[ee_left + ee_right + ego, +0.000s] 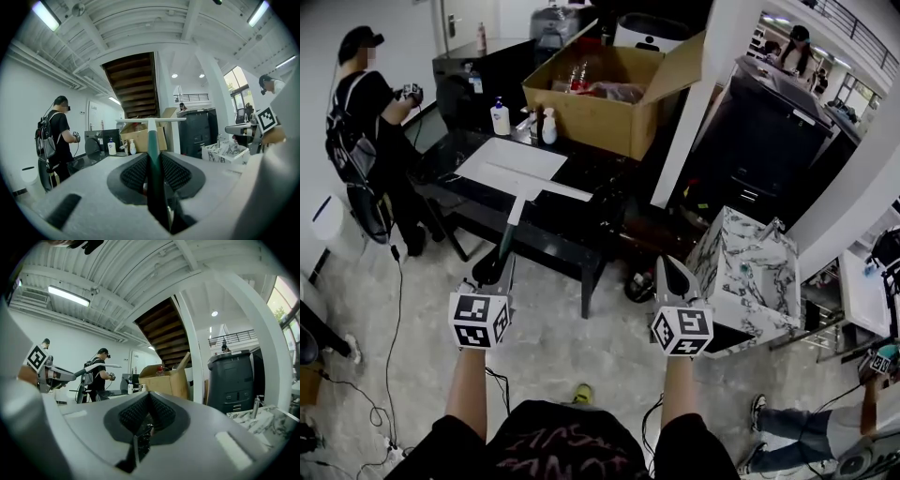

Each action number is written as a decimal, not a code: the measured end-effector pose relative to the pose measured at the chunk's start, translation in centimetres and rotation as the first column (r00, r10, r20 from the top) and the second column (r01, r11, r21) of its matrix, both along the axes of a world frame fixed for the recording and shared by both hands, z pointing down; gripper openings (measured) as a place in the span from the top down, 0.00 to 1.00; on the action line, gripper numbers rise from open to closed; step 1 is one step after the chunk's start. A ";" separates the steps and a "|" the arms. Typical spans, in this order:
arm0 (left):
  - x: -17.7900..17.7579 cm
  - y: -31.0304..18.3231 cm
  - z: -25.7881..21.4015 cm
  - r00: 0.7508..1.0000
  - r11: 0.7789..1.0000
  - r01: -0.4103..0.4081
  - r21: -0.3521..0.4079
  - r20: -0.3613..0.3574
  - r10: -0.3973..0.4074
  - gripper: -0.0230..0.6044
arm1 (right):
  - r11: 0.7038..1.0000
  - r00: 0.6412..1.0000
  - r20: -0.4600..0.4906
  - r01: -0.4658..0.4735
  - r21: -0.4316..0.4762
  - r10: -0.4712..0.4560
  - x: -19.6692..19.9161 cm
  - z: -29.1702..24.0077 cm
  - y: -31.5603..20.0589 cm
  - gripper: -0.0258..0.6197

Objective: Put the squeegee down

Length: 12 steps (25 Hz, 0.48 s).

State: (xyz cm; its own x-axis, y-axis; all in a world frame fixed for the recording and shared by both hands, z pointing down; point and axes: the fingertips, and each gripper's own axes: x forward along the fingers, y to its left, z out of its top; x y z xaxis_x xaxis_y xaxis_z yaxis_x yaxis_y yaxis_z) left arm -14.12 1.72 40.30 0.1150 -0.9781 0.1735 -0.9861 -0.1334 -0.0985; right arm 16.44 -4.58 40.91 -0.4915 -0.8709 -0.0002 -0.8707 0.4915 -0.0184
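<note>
Mottled grey floor fills the lower frame. Above it, a glossy black worktop carries an open brown cardboard box. Centre-left, the left gripper's ribbed fingers clench the T-shaped green-handled, white-bladed squeegee, which reaches over the worktop's edge. The right gripper's fingers are pressed together, empty. The squeegee's handle end is hidden.

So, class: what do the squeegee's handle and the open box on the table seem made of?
Squeegee handle: probably plastic, smooth dark green, slight sheen. Cardboard box: matte brown cardboard, stiff flaps folded open.
</note>
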 end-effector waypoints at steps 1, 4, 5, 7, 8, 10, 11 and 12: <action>0.2 -0.6 0.0 1.000 1.000 0.002 -0.002 0.001 -0.002 0.80 | 1.000 1.000 0.001 0.003 -0.002 -0.003 0.1 0.1 -0.7 0.94; 0.8 -2.1 0.0 1.000 1.000 0.005 -0.005 0.008 -0.005 0.80 | 1.000 1.000 0.009 0.011 -0.006 -0.011 0.5 0.2 -2.4 0.94; 0.9 -2.6 0.0 1.000 1.000 0.006 -0.005 0.009 -0.006 0.80 | 1.000 1.000 0.011 0.013 -0.006 -0.013 0.5 0.2 -2.9 0.94; 1.0 -3.3 0.0 1.000 1.000 0.009 -0.005 0.010 -0.009 0.80 | 1.000 1.000 0.009 0.015 -0.005 -0.015 0.7 0.2 -3.8 0.94; 1.1 -3.7 0.0 1.000 1.000 0.010 -0.005 0.010 -0.010 0.80 | 1.000 1.000 0.009 0.014 -0.005 -0.014 0.7 0.2 -4.2 0.94; 1.2 -4.3 -0.2 1.000 1.000 0.012 -0.002 0.010 -0.012 0.80 | 1.000 1.000 0.011 0.014 -0.007 -0.014 0.9 0.2 -4.9 0.94; 1.2 -4.6 -0.2 1.000 1.000 0.013 0.000 0.009 -0.013 0.80 | 1.000 1.000 0.010 0.016 -0.008 -0.016 0.8 0.2 -5.1 0.94; 1.2 -4.9 -0.3 1.000 1.000 0.014 0.002 0.007 -0.014 0.80 | 1.000 1.000 0.009 0.018 -0.006 -0.018 0.8 0.2 -5.4 0.94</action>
State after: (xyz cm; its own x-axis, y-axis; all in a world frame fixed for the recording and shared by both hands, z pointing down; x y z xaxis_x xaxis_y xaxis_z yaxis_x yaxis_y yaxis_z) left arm -12.95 -3.19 40.01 0.1000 -0.9799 0.1727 -0.9872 -0.1193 -0.1055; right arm 17.22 -9.94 41.13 -0.5074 -0.8617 0.0005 -0.8614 0.5072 -0.0292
